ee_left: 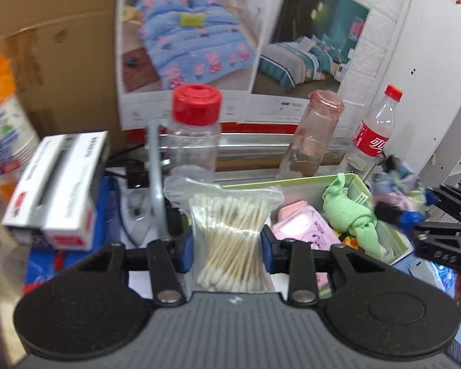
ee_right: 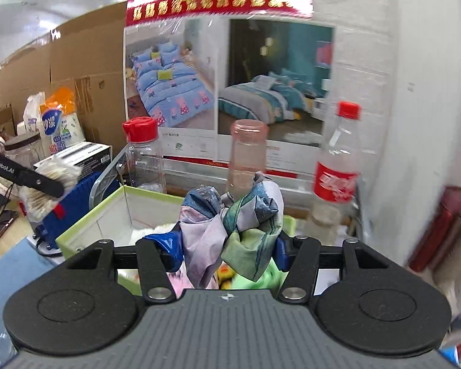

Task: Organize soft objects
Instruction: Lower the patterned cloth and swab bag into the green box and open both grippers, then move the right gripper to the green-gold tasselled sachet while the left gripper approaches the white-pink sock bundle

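Note:
My left gripper is shut on a clear bag of cotton swabs, which hangs between its blue pads above the table. In the right wrist view the same bag shows at far left, pinched by black fingers. My right gripper is shut on a crumpled multicoloured cloth, lifted over a light green box. From the left wrist view that cloth hangs at the right over the box. In the box lie a green cloth and a pink pack.
Behind the box stand a red-capped clear jar, a pink-tinted bottle and a cola bottle. A white carton sits at left near tissue packs. Cardboard and bedding posters line the back wall. A red flask stands at right.

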